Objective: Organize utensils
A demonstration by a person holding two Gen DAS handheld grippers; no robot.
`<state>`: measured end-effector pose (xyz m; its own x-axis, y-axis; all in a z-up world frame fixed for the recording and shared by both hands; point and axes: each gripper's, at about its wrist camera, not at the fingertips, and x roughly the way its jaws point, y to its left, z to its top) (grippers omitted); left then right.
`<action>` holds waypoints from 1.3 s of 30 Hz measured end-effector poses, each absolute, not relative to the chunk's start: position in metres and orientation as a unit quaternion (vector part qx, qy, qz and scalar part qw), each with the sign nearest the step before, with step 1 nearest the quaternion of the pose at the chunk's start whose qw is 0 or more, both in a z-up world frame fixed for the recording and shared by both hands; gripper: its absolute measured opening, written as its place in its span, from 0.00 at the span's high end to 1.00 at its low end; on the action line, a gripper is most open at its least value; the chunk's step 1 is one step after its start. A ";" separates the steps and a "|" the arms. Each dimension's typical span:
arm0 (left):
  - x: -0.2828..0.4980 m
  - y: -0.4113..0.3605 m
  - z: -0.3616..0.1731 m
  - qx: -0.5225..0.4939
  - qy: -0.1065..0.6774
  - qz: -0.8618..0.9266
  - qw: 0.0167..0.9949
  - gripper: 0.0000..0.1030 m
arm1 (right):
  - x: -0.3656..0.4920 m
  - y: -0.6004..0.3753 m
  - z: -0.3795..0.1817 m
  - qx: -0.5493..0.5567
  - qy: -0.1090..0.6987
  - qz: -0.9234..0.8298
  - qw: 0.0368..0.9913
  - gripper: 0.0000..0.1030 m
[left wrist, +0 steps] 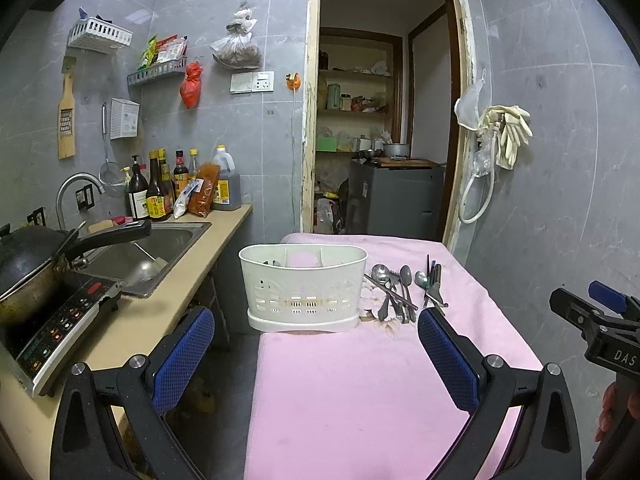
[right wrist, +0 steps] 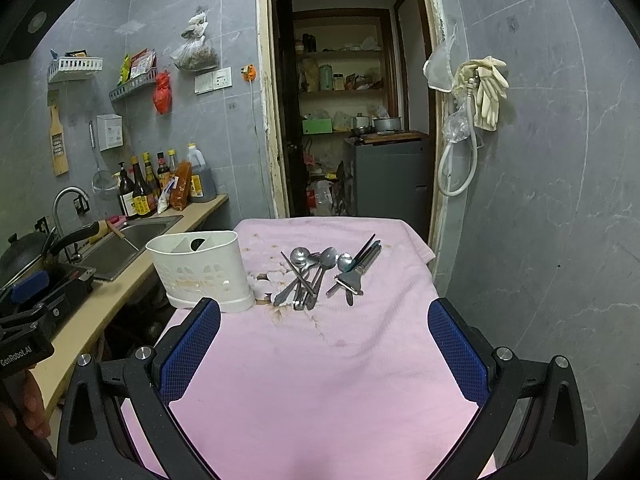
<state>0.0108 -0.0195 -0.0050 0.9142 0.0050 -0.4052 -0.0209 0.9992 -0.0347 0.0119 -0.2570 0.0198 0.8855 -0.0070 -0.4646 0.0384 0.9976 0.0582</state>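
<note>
Reading "GenRobot.AI" on left hand-held gripper [right wrist: 24, 320]; right one [left wrist: 592, 316] "DAS".

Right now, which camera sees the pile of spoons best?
The right wrist view: the spoon pile lies near the middle, spread out, with the peeler beside it plainly visible. The left wrist view shows the same pile smaller and bunched, off to the right of the white caddy.

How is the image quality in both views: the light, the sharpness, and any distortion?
Left wrist view: dim, cool indoor light, strong fisheye bending of the doorway, white caddy fairly sharp. Right wrist view: same bending, dark vignette at corners, utensils sharp, no strong glare.
</note>
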 end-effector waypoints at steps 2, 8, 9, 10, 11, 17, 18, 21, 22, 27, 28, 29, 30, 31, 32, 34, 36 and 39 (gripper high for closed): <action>0.011 -0.020 -0.005 -0.019 0.207 0.007 0.978 0.00 | 0.012 -0.257 0.019 0.033 0.240 -0.010 0.970 0.01; 0.010 -0.020 -0.007 -0.018 0.206 0.007 0.978 0.00 | 0.016 -0.261 0.018 0.036 0.243 -0.007 0.969 0.01; 0.010 -0.020 -0.007 -0.018 0.206 0.007 0.978 0.00 | 0.016 -0.261 0.017 0.036 0.244 -0.007 0.969 0.01; 0.010 -0.021 -0.008 -0.017 0.207 0.007 0.978 0.00 | 0.016 -0.261 0.017 0.035 0.244 -0.007 0.969 0.01; 0.010 -0.022 -0.008 -0.017 0.207 0.007 0.978 0.00 | 0.015 -0.260 0.017 0.036 0.244 -0.007 0.969 0.01; 0.010 -0.021 -0.008 -0.018 0.207 0.007 0.978 0.00 | 0.018 -0.261 0.017 0.034 0.245 -0.005 0.969 0.01; 0.011 -0.021 -0.007 -0.018 0.208 0.007 0.978 0.00 | 0.018 -0.261 0.017 0.034 0.245 -0.005 0.969 0.01; 0.010 -0.021 -0.007 -0.018 0.208 0.007 0.978 0.00 | 0.019 -0.261 0.016 0.034 0.245 -0.004 0.969 0.01; 0.010 -0.021 -0.007 -0.018 0.208 0.007 0.978 0.00 | 0.019 -0.260 0.016 0.033 0.246 -0.003 0.969 0.01; 0.010 -0.023 -0.009 -0.018 0.210 0.008 0.978 0.00 | 0.022 -0.261 0.015 0.034 0.249 0.000 0.968 0.01; 0.011 -0.022 -0.008 -0.017 0.209 0.008 0.978 0.00 | 0.022 -0.261 0.015 0.034 0.249 0.000 0.968 0.01; 0.010 -0.022 -0.009 -0.018 0.210 0.008 0.978 0.00 | 0.022 -0.261 0.015 0.034 0.249 0.000 0.968 0.01; 0.010 -0.022 -0.009 -0.017 0.210 0.008 0.978 0.00 | 0.022 -0.261 0.015 0.034 0.248 0.000 0.968 0.01; 0.010 -0.022 -0.009 -0.017 0.209 0.007 0.978 0.00 | 0.022 -0.261 0.015 0.034 0.248 0.000 0.968 0.01; 0.010 -0.022 -0.009 -0.017 0.209 0.007 0.978 0.00 | 0.022 -0.261 0.015 0.034 0.249 0.000 0.968 0.01; 0.010 -0.022 -0.010 -0.017 0.210 0.007 0.978 0.00 | 0.022 -0.261 0.015 0.034 0.249 0.000 0.968 0.01; 0.009 -0.022 -0.010 -0.016 0.210 0.007 0.978 0.00 | 0.022 -0.261 0.015 0.034 0.249 0.000 0.968 0.01; 0.010 -0.022 -0.010 -0.017 0.210 0.007 0.977 0.00 | 0.023 -0.262 0.015 0.034 0.250 0.000 0.968 0.01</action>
